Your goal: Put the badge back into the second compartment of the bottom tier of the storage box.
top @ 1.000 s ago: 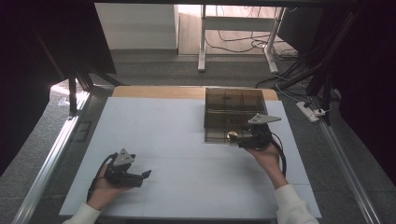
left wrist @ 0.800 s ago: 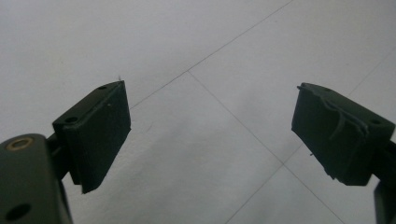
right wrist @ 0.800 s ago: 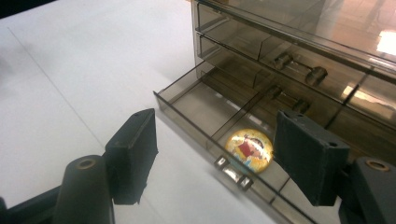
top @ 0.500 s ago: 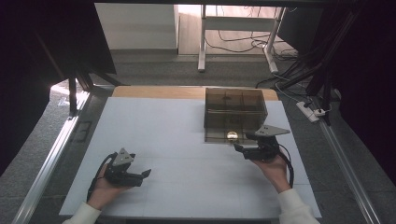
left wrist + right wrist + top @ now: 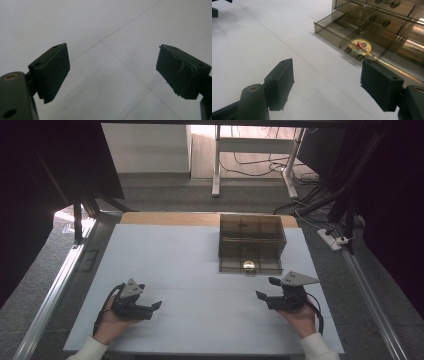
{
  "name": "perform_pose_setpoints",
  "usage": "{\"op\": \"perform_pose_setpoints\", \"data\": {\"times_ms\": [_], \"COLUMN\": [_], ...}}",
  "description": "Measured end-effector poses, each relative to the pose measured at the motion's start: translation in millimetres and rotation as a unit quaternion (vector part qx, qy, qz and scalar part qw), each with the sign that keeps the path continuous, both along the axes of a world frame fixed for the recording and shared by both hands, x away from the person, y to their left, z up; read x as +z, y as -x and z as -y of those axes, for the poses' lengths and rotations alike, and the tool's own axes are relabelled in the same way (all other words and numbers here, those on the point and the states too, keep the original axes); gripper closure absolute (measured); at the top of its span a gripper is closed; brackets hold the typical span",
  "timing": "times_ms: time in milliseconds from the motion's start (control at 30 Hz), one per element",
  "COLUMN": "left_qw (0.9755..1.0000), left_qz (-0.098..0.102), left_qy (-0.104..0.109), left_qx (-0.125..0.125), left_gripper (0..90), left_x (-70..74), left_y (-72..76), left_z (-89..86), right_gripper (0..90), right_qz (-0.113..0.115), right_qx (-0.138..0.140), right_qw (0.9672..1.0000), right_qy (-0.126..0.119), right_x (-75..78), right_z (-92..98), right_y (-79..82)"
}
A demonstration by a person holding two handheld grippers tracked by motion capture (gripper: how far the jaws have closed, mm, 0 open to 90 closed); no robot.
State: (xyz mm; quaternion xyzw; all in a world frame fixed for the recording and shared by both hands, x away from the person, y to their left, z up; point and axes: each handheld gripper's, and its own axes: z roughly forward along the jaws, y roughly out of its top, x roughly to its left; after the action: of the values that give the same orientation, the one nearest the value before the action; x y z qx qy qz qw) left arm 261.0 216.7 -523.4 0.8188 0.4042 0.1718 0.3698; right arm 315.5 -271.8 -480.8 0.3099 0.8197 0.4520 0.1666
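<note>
A smoky see-through drawer box [image 5: 252, 234] stands at the back right of the white table. Its lowest drawer [image 5: 337, 30] is pulled out, and a round yellow and red piece [image 5: 248, 265] [image 5: 361, 46] lies in one of its front compartments. My right gripper [image 5: 266, 288] rests in the hand just in front of the drawer. Its jaws have just been opening, and the right gripper [image 5: 328, 67] is open over bare table. My left gripper [image 5: 157, 306] lies in the other hand at the front left. It is open too, with only table beneath the left gripper [image 5: 112, 52].
The white table [image 5: 190, 270] runs wide between the two hands. A wooden strip [image 5: 165, 218] borders its far edge, and metal rails [image 5: 55, 290] flank both sides. Cables and a power strip [image 5: 336, 240] lie on the floor at the right.
My right gripper has drawn back from the drawer front toward the table's near edge and a little right, its jaws now wider. The left gripper has stayed put.
</note>
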Motion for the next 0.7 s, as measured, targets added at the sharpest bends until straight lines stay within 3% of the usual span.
{"op": "perform_pose_setpoints", "data": {"times_ms": [100,233,467,700], "left_qw": [0.9999,0.9999,0.9999,1.0000], "left_qz": [0.013,0.016,0.013,0.007], "left_qy": [0.003,0.003,0.002,-0.001], "left_qx": [-0.001,-0.002,-0.003,-0.005], "left_gripper": [12.4,12.6,12.5,12.4], "left_x": [2.1,2.9,2.4,1.4], "left_y": [1.8,2.5,2.2,1.8], "left_z": [0.1,0.8,1.3,2.7], "right_gripper": [26.5,26.0,25.4,24.9], "right_qz": [0.001,0.003,0.001,0.002], "right_qx": [0.001,0.001,0.006,0.007], "right_qw": [1.0000,1.0000,0.9998,0.9998], "right_qy": [0.003,0.008,0.018,0.020], "right_x": [-3.9,-9.1,-17.0,-20.5], "right_z": [3.5,7.8,14.8,17.5], "right_y": [8.0,17.2,29.3,28.5]}}
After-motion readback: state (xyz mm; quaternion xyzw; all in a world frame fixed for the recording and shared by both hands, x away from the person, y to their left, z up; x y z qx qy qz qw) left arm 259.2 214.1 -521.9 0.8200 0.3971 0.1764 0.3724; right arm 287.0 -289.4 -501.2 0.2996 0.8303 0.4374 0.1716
